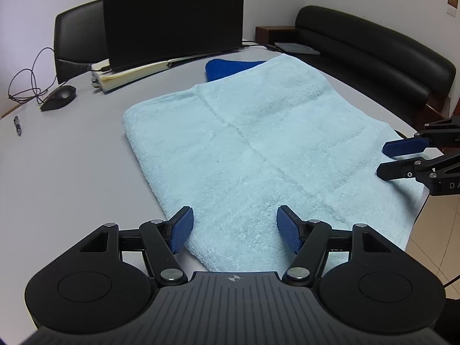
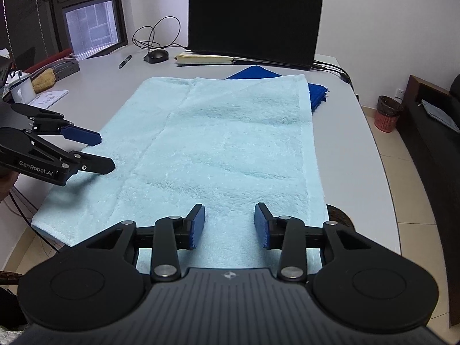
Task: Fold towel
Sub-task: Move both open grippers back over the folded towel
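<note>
We see the towel (image 2: 224, 149) flat, long axis running from the desk's (image 2: 345, 149) near edge toward the monitor (image 2: 256, 17); left gripper (image 1: 234, 227) and right gripper (image 2: 230, 224) both spread. Only the right view shows the bin (image 2: 386, 112).

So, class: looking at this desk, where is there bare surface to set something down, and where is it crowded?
Bare table lies between the light blue towel and the pen, and in a strip along the towel's other long edge. It is crowded at the back: mouse, notebook, monitor and dark blue cloth.
</note>
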Available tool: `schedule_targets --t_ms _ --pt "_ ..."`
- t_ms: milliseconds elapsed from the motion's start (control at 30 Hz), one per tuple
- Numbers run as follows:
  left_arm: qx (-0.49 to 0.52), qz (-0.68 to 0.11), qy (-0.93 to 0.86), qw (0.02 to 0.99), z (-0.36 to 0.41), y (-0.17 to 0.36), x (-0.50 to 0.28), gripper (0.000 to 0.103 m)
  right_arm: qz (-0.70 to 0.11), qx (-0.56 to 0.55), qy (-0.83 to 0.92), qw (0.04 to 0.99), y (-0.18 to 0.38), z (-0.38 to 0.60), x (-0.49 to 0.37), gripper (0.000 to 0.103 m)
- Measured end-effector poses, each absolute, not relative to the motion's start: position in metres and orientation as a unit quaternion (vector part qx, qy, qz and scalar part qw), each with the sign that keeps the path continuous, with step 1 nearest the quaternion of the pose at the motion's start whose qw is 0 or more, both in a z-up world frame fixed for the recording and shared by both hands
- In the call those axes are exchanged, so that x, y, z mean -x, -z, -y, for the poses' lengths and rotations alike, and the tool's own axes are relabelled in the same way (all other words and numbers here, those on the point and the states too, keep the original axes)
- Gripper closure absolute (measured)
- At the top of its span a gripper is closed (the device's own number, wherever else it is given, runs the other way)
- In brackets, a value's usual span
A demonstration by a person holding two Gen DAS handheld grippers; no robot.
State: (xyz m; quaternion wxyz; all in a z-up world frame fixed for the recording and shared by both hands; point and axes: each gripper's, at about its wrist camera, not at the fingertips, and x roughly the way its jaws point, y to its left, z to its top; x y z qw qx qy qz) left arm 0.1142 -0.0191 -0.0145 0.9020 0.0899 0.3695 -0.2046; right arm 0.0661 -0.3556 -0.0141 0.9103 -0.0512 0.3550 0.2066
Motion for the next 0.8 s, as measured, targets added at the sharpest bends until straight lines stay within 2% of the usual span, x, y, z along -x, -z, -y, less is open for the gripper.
schedule_targets --t_ms 200,333,800 --pt "-0.087 -0.373 0.188 0.905 0.012 0.014 -0.112 0.031 -0.354 0.057 -0.234 0.904 0.014 0.326 -0.060 0.062" --pt "-0.069 -0.382 0.172 0.905 -0.009 0.016 -0.111 0.025 -0.353 0.062 -0.253 0.898 0.013 0.304 -0.056 0.062" --pt "-0.054 -0.386 0.138 0.911 -0.073 0.016 -0.108 0.024 -0.350 0.073 -0.305 0.883 0.013 0.242 -0.057 0.062"
